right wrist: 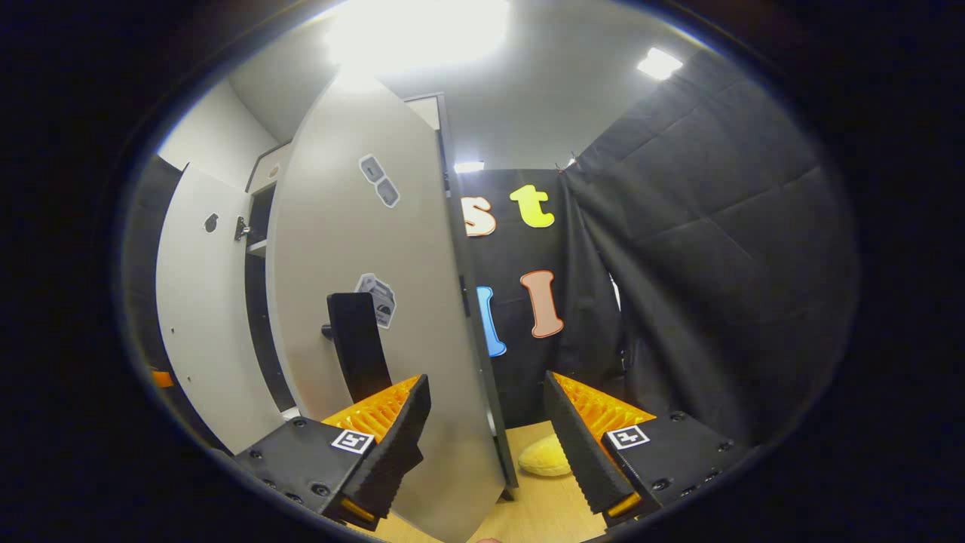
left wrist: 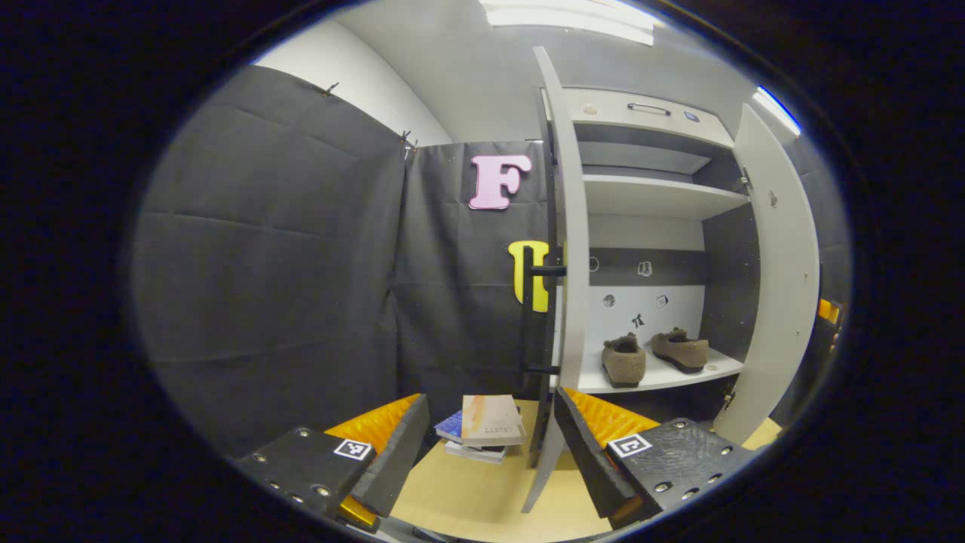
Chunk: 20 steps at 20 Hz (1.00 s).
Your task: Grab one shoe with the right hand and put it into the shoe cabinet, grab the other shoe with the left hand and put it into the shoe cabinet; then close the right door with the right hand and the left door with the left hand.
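Gaping wide, the left gripper [left wrist: 482, 460] holds nothing, its fingers straddling the left door's [left wrist: 569, 249] edge. Both shoes [left wrist: 654, 356] sit on the cabinet's lower shelf [left wrist: 663, 375]. The right gripper [right wrist: 486, 445], equally wide and empty, straddles the right door's [right wrist: 377, 302] edge.

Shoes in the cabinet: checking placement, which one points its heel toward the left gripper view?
The left shoe, nearest the left door, shows its heel opening; the right shoe lies turned sideways.
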Each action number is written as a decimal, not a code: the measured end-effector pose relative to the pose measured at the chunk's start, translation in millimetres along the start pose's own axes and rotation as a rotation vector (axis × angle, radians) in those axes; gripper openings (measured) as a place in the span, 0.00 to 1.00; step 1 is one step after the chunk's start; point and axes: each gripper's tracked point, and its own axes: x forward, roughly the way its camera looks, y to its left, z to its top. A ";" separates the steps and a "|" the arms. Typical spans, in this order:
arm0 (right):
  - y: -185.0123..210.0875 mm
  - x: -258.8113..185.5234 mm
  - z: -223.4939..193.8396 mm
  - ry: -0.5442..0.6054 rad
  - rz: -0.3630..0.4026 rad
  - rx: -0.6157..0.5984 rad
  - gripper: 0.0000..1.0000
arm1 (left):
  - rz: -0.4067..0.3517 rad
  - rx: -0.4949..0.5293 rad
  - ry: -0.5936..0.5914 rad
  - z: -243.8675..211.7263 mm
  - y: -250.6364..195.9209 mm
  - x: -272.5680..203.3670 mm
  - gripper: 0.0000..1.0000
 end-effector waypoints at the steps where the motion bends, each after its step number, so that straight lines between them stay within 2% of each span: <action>1: 9.7 3.3 -2.2 0.002 0.005 0.005 0.96 | -0.002 -0.004 0.003 -3.1 7.9 5.0 1.00; 3: 30.7 11.1 -8.9 0.013 0.020 0.029 0.96 | -0.009 -0.021 0.012 -9.0 18.2 17.4 0.96; 4: 42.1 15.4 -12.9 0.021 0.028 0.030 0.96 | -0.011 -0.027 0.013 -10.7 24.0 24.8 1.00; 8: 85.0 33.9 -19.5 0.022 0.029 -0.036 0.96 | -0.029 -0.055 0.010 -14.6 41.6 43.5 1.00; 13: 99.4 53.5 -15.1 0.001 -0.034 -0.097 0.96 | -0.044 -0.070 -0.003 -12.9 56.3 57.9 1.00; 14: 99.6 52.4 -15.9 0.000 -0.040 -0.106 0.89 | -0.052 -0.073 -0.011 -9.8 56.7 62.6 1.00; 17: 96.0 46.7 -14.8 0.000 -0.075 -0.122 0.89 | -0.085 -0.093 -0.042 1.7 48.2 77.0 1.00; 18: 94.3 42.4 -15.2 0.001 -0.090 -0.120 0.91 | -0.101 -0.103 -0.051 5.8 43.4 82.3 1.00; 19: 90.4 34.9 -14.2 -0.005 -0.106 -0.122 0.99 | -0.113 -0.110 -0.058 6.7 38.7 86.7 1.00; 20: 85.4 26.8 -13.8 -0.011 -0.119 -0.134 0.99 | -0.132 -0.116 -0.061 7.0 31.6 91.2 1.00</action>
